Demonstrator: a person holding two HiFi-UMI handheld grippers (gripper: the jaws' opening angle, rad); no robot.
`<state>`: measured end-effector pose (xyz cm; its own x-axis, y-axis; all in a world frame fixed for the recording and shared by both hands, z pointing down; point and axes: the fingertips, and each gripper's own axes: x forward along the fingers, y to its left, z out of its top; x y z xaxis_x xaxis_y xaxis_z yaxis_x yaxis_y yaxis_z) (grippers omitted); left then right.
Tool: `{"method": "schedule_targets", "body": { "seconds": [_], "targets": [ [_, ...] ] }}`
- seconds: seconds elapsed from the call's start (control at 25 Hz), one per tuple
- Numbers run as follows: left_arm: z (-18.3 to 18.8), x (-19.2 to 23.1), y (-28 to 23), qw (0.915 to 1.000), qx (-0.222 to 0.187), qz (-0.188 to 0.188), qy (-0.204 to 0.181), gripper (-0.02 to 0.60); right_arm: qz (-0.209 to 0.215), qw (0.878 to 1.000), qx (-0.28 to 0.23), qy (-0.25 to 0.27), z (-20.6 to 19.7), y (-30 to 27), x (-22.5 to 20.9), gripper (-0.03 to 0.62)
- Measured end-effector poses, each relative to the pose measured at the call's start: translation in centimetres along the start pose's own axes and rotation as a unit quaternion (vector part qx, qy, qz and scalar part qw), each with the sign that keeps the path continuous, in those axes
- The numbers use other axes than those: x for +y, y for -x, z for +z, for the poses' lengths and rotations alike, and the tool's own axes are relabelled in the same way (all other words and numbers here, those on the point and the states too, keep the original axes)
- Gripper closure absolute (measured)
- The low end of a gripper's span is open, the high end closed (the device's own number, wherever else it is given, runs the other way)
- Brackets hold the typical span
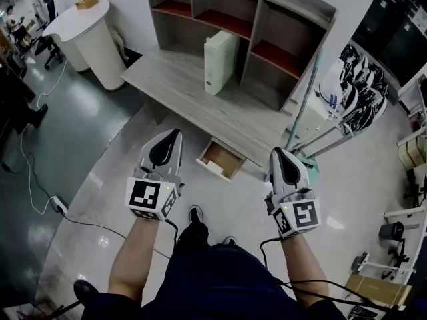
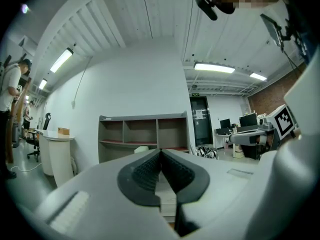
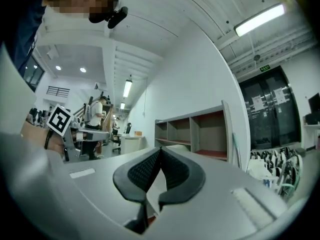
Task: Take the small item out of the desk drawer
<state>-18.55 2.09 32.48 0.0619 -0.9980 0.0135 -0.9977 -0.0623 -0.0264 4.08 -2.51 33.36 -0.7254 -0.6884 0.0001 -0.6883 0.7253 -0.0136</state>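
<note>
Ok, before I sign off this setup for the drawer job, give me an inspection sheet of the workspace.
Surface: grey wood desk, shelf unit at its back.
Job's things: drawer under the desk pulled open; small item inside not made out.
Clutter: white box standing on the desk.
Grippers: left hand-held gripper and right hand-held gripper both shut, empty.
Cables: white cable on the floor at left; black leads trail from both grippers.
Surroundings: round white counter, rack of white gear.
</note>
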Motion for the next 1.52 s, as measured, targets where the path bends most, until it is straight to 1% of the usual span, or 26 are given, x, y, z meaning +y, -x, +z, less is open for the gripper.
{"method": "schedule_targets", "body": {
  "seconds": [0.12,0.32,0.44,0.64,0.8,0.92,1.04,1.16,1.28,1.36,1.4,1.48,1.52],
  "targets": [
    [-0.6,1.8,-2.7,0.9996,0.004,-0.027,0.001,0.577,-0.027,1.0,0.009,-0.01,-0.5,-2.3,-0.2,0.589],
    [-3.0,3.8,-6.7,0.9969,0.026,-0.074,0.008,0.577,-0.059,0.998,0.03,-0.009,-1.6,-5.1,-0.3,0.589],
    [-4.5,4.0,-8.5,0.9948,0.036,-0.095,0.011,0.577,-0.079,0.996,0.041,-0.006,-2.3,-5.6,-0.7,0.589],
    [-6.8,3.0,-11.4,0.9911,0.053,-0.122,0.009,0.577,-0.094,0.994,0.052,-0.008,-3.7,-6.0,-2.1,0.589],
    [-8.5,1.5,-12.9,0.987,0.073,-0.142,-0.017,0.577,-0.095,0.994,0.05,-0.03,-5.2,-6.1,-3.4,0.589],
    [-9.8,0.2,-13.8,0.983,0.091,-0.151,-0.053,0.577,-0.088,0.994,0.047,-0.046,-5.4,-6.1,-4.4,0.589],
    [-11.8,-0.8,-15.1,0.9754,0.124,-0.159,-0.09,0.577,-0.074,0.994,0.046,-0.058,-5.4,-6.1,-5.6,0.589],
    [-14.9,-2.5,-15.6,0.9641,0.161,-0.183,-0.106,0.577,-0.058,0.995,0.049,-0.067,-6.1,-5.7,-6.5,0.589],
    [-17.4,-4.9,-15.9,0.947,0.188,-0.225,-0.132,0.575,-0.052,0.994,0.053,-0.08,-7.1,-5.3,-7.6,0.589],
    [-19.3,-6.4,-16.0,0.9313,0.213,-0.255,-0.148,0.575,-0.051,0.993,0.058,-0.089,-7.5,-4.8,-8.4,0.589],
    [-20.4,-7.1,-16.0,0.9221,0.228,-0.271,-0.156,0.575,-0.052,0.992,0.061,-0.093,-7.8,-4.5,-8.8,0.589],
    [-22.7,-8.3,-15.6,0.9005,0.259,-0.303,-0.173,0.572,-0.058,0.991,0.068,-0.1,-8.4,-3.8,-9.2,0.589],
    [-24.0,-8.9,-15.2,0.887,0.275,-0.322,-0.184,0.566,-0.063,0.99,0.071,-0.104,-8.8,-3.5,-9.4,0.589]
  ]
}}
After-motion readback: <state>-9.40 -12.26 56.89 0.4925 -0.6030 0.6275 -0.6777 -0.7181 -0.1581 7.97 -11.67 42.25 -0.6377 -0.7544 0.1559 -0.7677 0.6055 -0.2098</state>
